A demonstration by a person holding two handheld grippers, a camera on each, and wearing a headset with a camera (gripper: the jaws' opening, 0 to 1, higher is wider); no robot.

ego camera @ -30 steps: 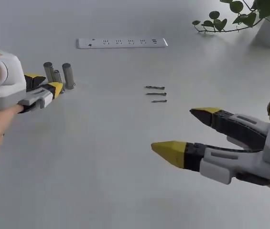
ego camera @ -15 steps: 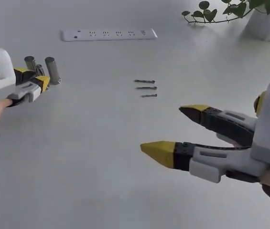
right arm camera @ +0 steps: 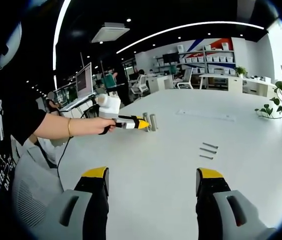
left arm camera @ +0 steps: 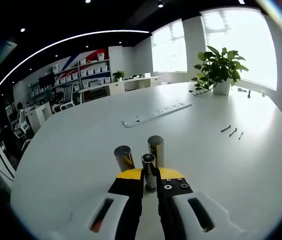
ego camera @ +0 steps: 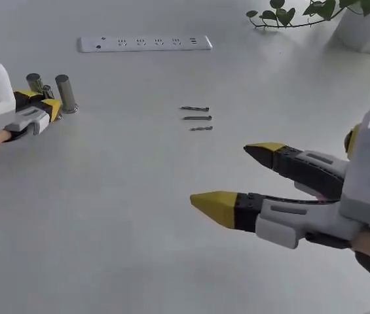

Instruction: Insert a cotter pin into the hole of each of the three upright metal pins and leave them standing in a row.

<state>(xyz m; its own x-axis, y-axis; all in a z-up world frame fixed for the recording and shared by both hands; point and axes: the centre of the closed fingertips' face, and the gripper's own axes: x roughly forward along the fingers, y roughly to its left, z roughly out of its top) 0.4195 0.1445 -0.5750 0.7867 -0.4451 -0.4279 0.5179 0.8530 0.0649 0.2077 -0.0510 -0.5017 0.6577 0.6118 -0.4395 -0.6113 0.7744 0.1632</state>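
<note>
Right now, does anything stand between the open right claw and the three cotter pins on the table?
Nothing visible does: bare white table lies between the right claw and the cotter pins.

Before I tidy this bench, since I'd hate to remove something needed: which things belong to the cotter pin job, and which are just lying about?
Belong to the job: three upright metal pins, the front pin gripped by the left tool; three cotter pins; the open right tool.
Just lying about: white power strip; potted plant.
</note>
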